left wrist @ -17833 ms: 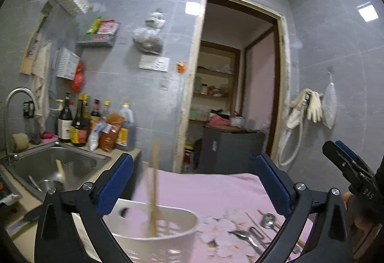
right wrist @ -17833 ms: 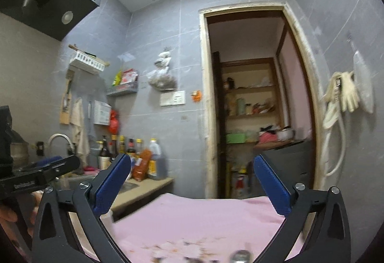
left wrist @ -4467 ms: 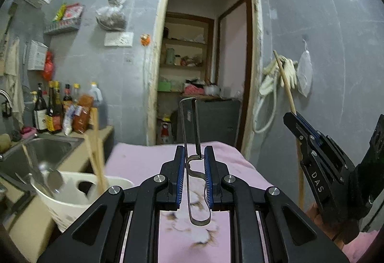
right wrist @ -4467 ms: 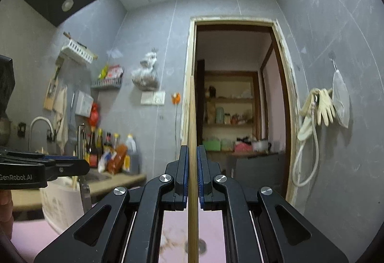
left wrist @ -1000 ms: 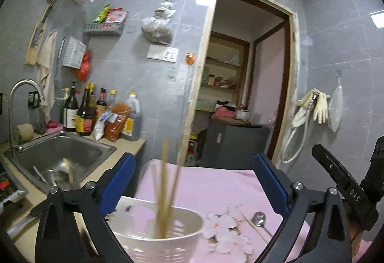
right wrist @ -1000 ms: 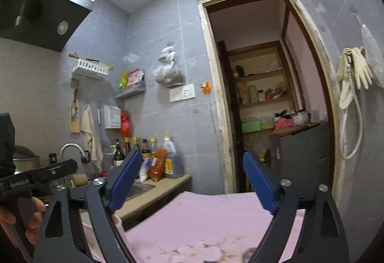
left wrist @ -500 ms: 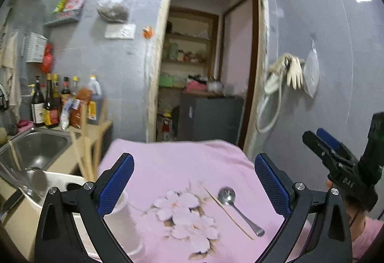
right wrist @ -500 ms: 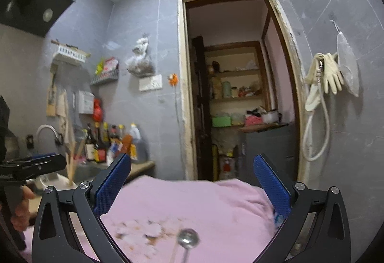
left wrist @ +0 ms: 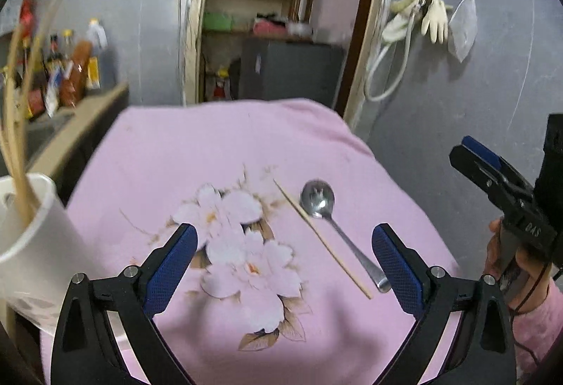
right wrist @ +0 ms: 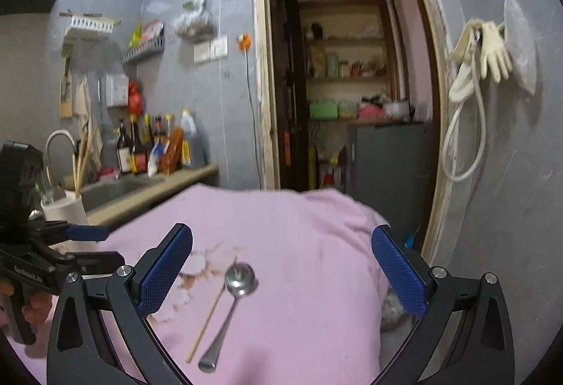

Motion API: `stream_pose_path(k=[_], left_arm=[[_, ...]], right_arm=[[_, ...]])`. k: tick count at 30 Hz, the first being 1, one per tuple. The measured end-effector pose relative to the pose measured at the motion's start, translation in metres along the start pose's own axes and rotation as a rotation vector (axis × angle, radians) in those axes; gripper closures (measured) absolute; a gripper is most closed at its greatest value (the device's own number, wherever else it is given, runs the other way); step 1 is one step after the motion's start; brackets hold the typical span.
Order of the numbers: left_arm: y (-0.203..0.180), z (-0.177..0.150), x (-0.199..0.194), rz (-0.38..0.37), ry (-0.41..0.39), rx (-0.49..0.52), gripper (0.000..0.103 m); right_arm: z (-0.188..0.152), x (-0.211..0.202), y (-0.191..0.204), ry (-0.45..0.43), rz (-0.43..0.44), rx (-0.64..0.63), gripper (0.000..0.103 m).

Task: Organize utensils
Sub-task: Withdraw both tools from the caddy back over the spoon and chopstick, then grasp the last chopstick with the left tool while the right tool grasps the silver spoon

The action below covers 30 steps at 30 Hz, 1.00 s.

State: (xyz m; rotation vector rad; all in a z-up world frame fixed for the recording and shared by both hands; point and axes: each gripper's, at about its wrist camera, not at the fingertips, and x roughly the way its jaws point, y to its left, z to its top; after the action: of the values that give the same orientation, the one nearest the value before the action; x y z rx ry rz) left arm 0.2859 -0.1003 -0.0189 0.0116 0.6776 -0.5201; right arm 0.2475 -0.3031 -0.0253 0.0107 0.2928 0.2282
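Note:
A metal spoon [left wrist: 337, 228] and one wooden chopstick [left wrist: 322, 239] lie side by side on the pink flowered cloth [left wrist: 218, 153]. Both also show in the right wrist view: the spoon [right wrist: 230, 304] and the chopstick [right wrist: 211, 311]. My left gripper [left wrist: 283, 265] is open and empty, above the cloth just in front of them. My right gripper [right wrist: 281, 274] is open and empty, above the spoon. A white utensil holder [left wrist: 33, 244] with several chopsticks [left wrist: 17, 124] stands at the left edge of the cloth; it also shows in the right wrist view [right wrist: 65, 209].
A sink [right wrist: 116, 188] and a counter with sauce bottles [right wrist: 151, 147] lie to the left, behind the holder. A doorway [right wrist: 352, 96] with shelves and a grey cabinet [right wrist: 387, 167] is behind the table. Gloves and a hose [right wrist: 475, 68] hang on the right wall.
Both grippers have tilted down toward the cloth and stayed open. The left one has swung right, away from the holder, so the spoon and chopstick now sit between its fingers.

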Motion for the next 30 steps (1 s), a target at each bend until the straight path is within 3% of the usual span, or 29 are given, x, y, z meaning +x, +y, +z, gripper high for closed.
stream_pose_path(k=[4,8,15,24,30], left_arm=[[0.001,0.000,0.017,-0.032,0.077,-0.005,0.026],[0.000,0.002,0.035,-0.075,0.146,-0.014,0.046],[0.000,0.009,0.066,-0.136,0.250,-0.049,0.064],[0.008,0.019,0.102,-0.131,0.336,-0.101,0.080],[0.014,0.026,0.115,-0.102,0.349,-0.140,0.089]], right_arm=[[-0.004,0.024,-0.014,0.127,0.059,0.036,0.010],[-0.013,0.047,-0.022,0.246,0.093,0.056,0.031],[-0.029,0.082,-0.024,0.425,0.165,0.082,0.056],[-0.030,0.093,-0.034,0.483,0.166,0.127,0.059],[-0.030,0.100,-0.031,0.505,0.165,0.115,0.059]])
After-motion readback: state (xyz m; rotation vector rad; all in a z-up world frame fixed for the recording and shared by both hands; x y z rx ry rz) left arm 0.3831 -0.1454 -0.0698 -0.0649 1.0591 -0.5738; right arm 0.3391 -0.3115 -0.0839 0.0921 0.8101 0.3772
